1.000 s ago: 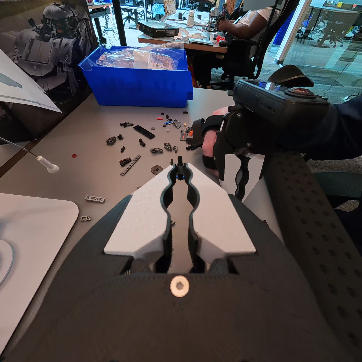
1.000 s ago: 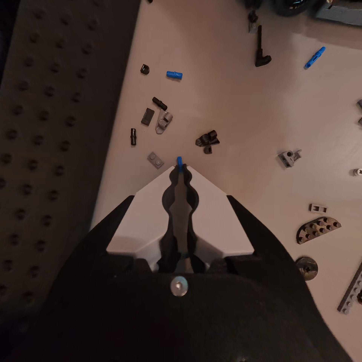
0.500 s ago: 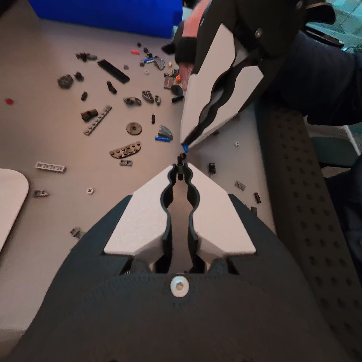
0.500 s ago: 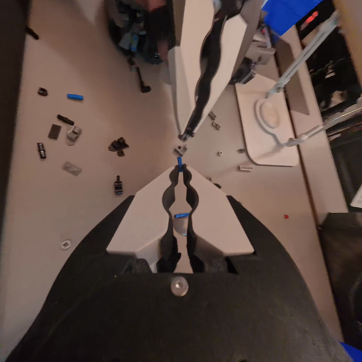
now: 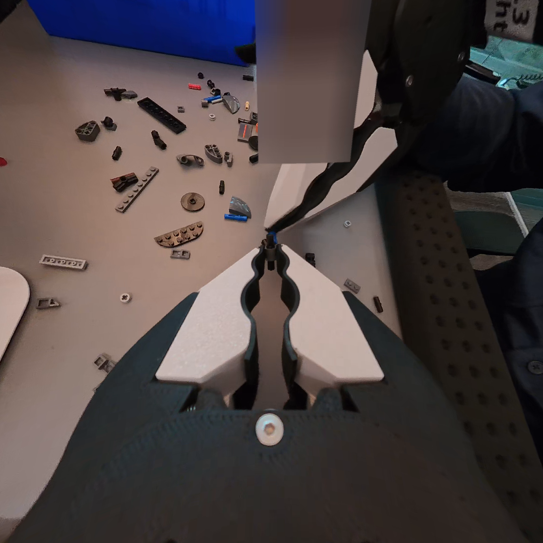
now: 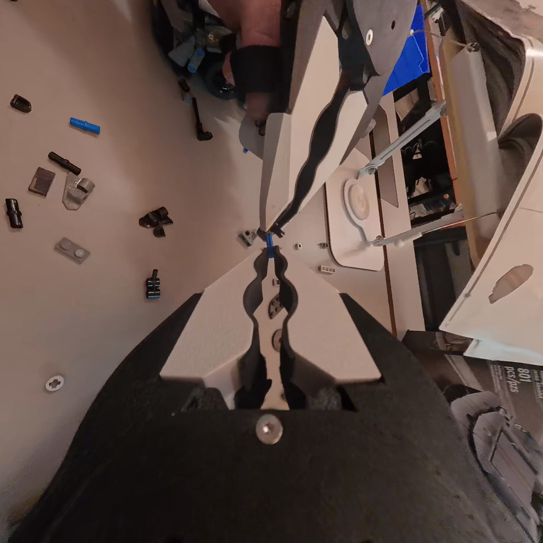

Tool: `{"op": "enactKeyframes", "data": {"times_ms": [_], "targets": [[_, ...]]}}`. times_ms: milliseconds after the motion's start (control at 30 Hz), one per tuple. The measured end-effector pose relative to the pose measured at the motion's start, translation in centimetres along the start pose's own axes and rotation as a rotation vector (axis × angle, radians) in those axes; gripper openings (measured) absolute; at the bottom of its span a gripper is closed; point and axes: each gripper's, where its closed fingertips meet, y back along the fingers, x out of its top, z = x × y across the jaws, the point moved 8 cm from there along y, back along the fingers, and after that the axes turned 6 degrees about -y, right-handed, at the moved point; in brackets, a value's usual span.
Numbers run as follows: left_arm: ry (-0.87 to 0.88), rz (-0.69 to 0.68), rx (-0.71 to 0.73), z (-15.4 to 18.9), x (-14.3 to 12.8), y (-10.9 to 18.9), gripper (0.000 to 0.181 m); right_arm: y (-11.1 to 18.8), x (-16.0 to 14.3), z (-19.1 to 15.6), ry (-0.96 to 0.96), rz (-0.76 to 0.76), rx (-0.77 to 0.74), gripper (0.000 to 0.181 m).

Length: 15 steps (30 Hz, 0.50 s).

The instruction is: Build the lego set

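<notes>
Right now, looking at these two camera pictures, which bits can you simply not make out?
- Whether the blue pin has entered the black connector: too small in both views.
- Most of the right gripper in the left wrist view: a blur patch covers it.
- The blue bin: cut off by the top edge of the left wrist view.
- Pieces under the left gripper in the right wrist view: hidden by the hand.

dim, warm indoor light; wide-angle bending at edges; right wrist view darker, slight motion blur, soft shadows.
</notes>
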Motion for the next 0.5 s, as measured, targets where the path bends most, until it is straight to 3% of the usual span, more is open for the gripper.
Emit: {"op": "enactKeyframes", "data": {"times_ms": [500], "targets": [[0.085,-0.019,-0.058,-0.30,-0.30,0.26,0.005,-0.39,1.05,-1.02,0.190,-0.087,-0.104,0.000]]}}
